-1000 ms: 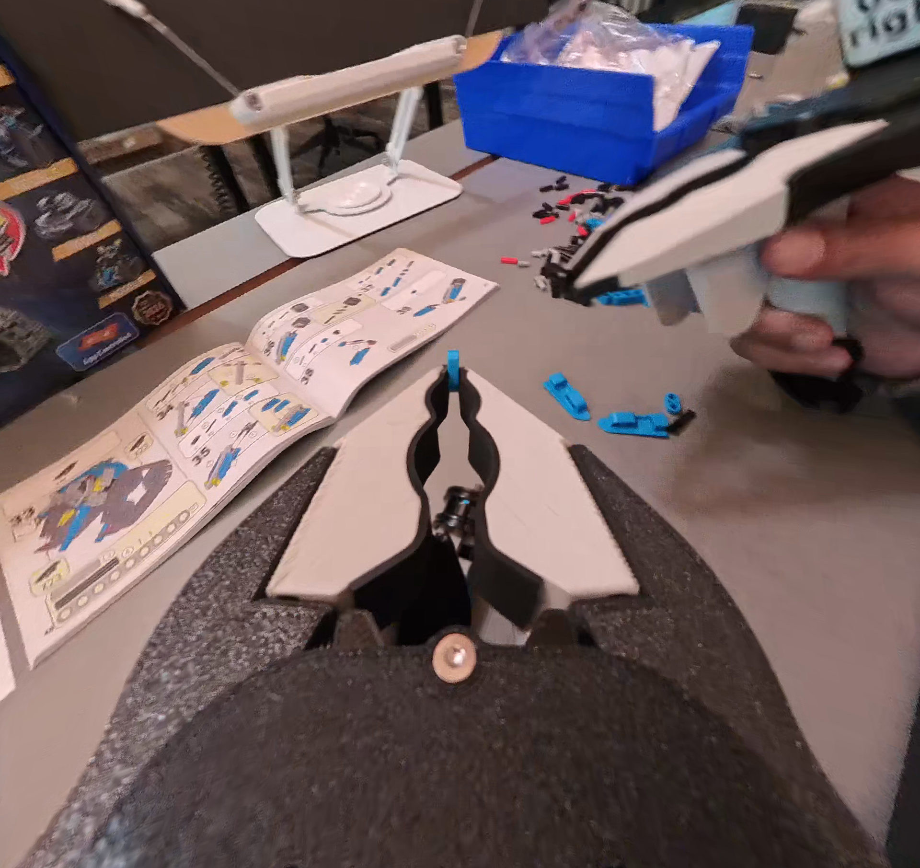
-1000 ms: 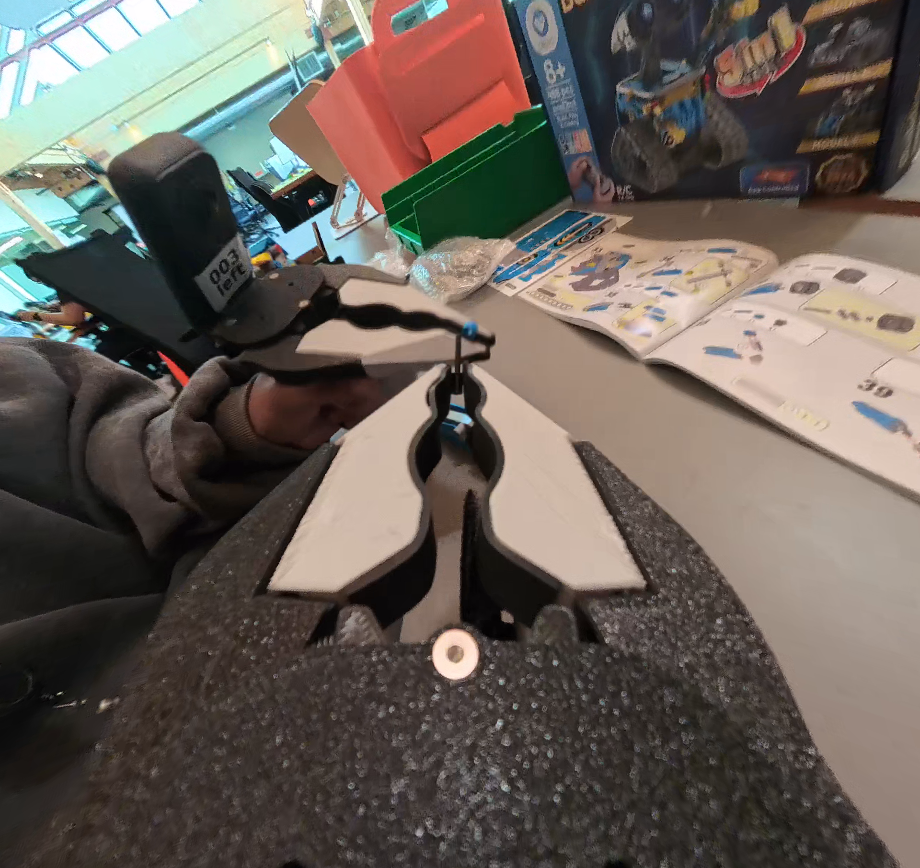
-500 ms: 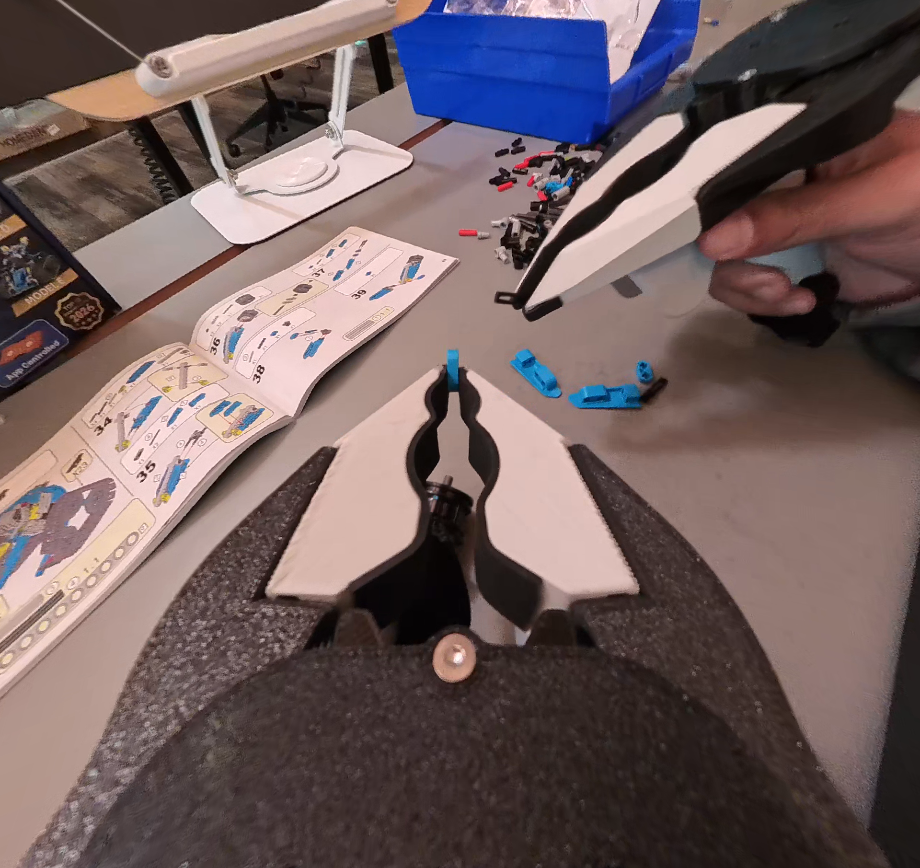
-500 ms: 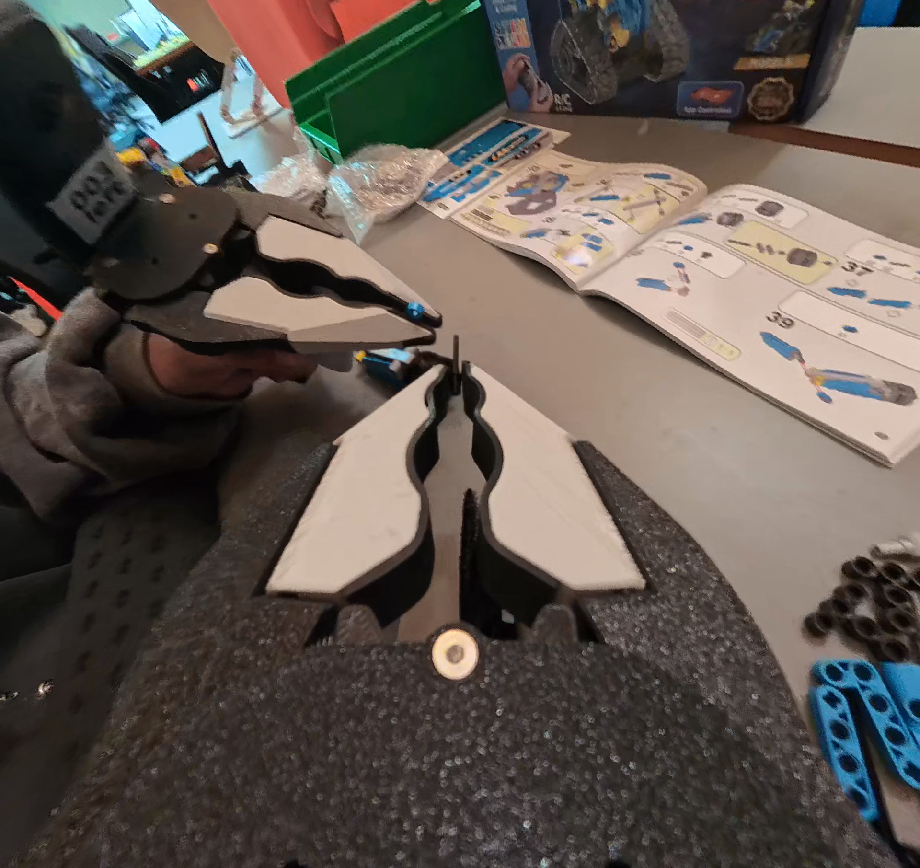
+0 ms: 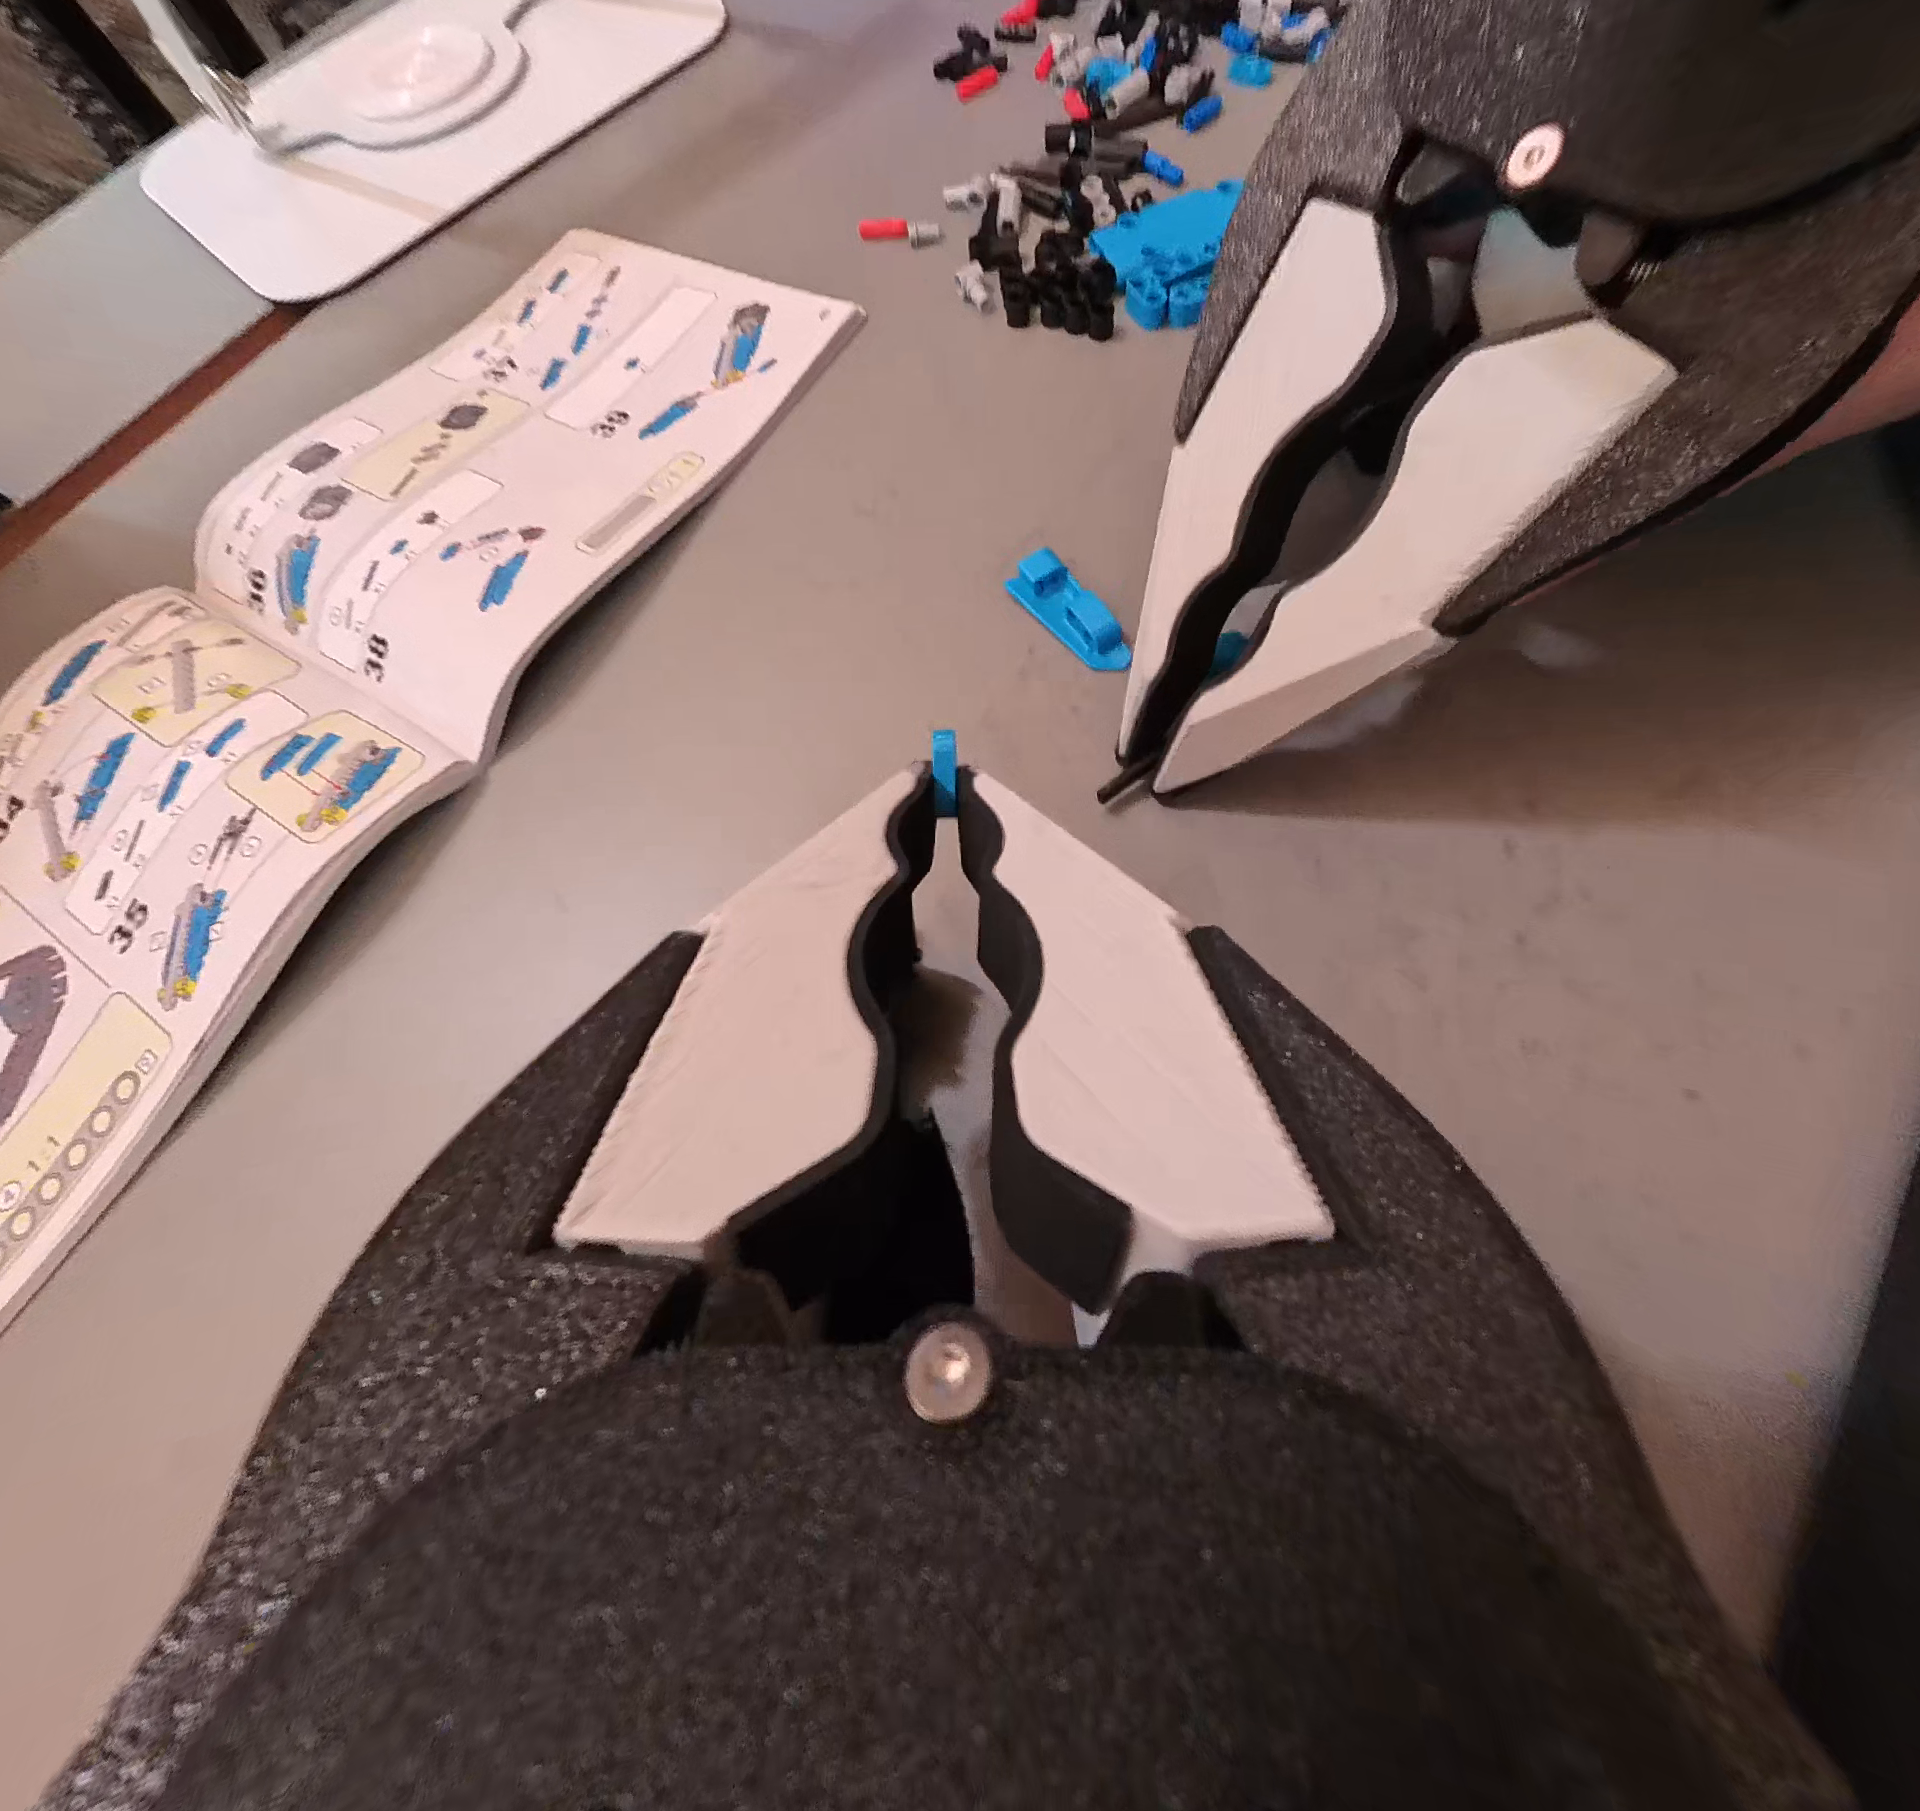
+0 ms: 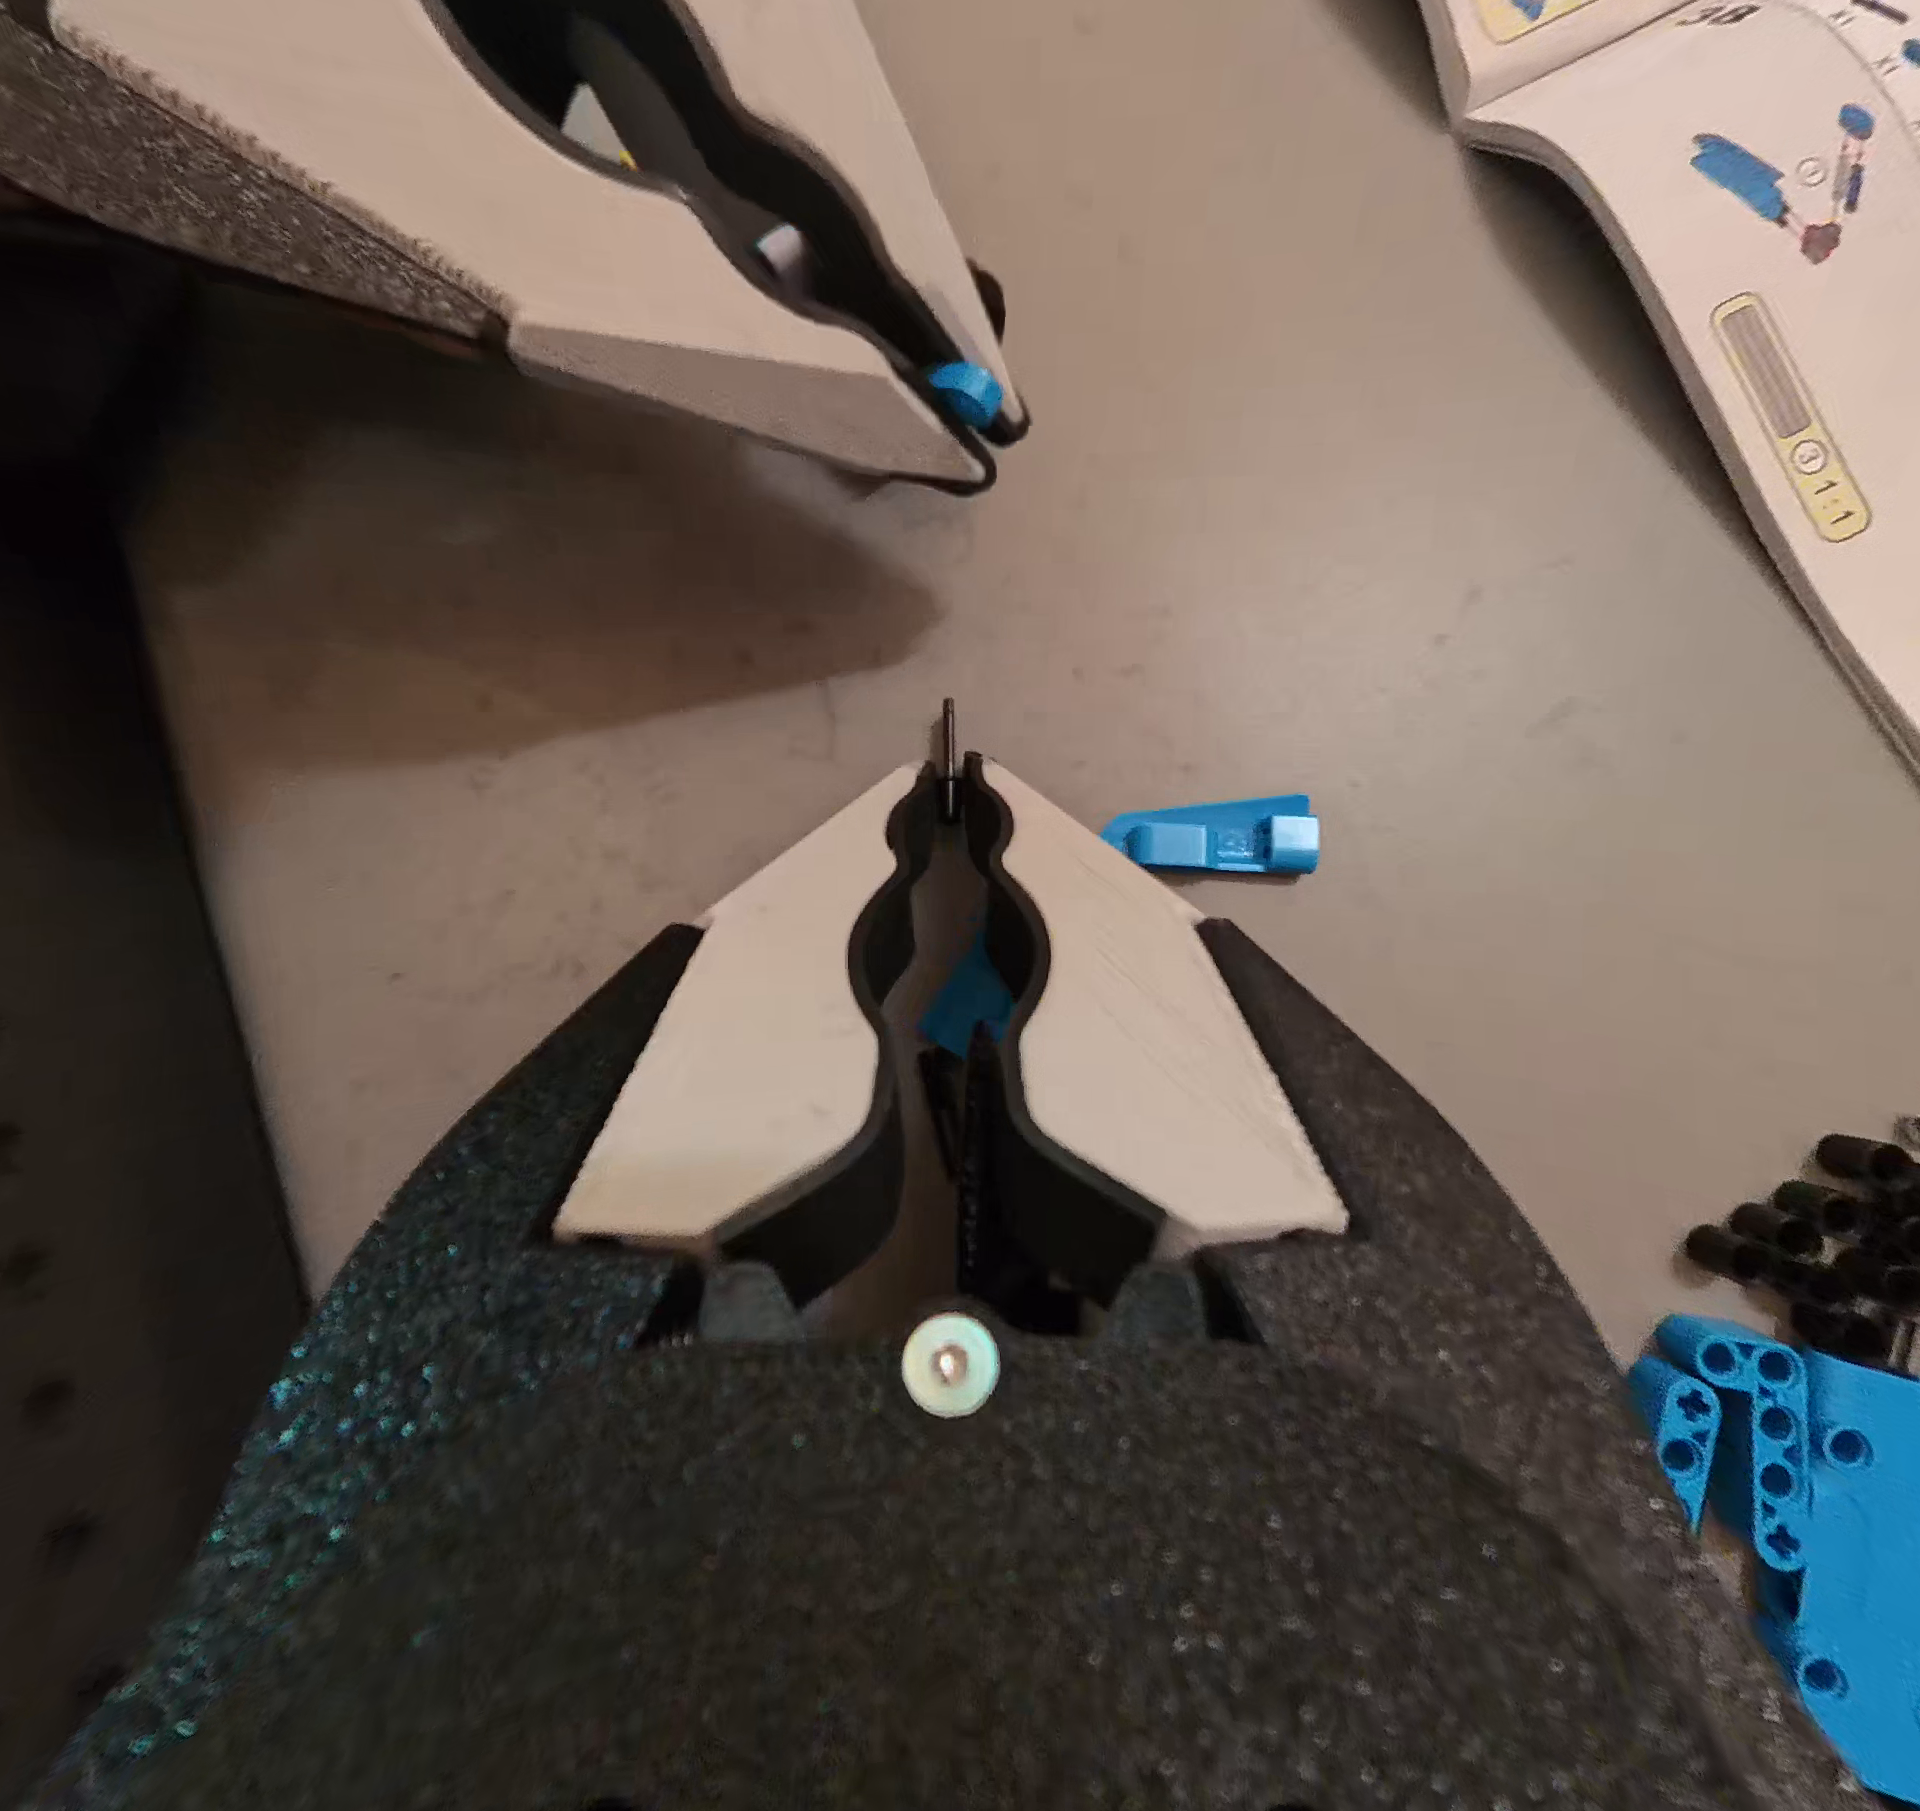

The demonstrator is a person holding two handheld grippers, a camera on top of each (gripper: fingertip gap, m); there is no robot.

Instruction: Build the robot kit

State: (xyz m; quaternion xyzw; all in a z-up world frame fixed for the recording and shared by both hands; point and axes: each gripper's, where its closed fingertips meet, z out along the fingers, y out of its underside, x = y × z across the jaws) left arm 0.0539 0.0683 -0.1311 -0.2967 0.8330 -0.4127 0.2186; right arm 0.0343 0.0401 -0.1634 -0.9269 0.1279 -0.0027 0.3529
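Above grey table (image 5: 1351,1034) | left gripper (image 5: 943,774) clenches blue piece (image 5: 943,769) pointing forward | right gripper (image 6: 951,764) clenches thin black pin (image 6: 949,759), axis forward

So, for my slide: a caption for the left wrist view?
Left gripper pinching a blue piece, right gripper holding a black pin beside it.

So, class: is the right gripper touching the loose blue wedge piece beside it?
Cannot tell. In the right wrist view the blue wedge piece lies against the right gripper, whose finger overlaps it; no view shows contact or gap.
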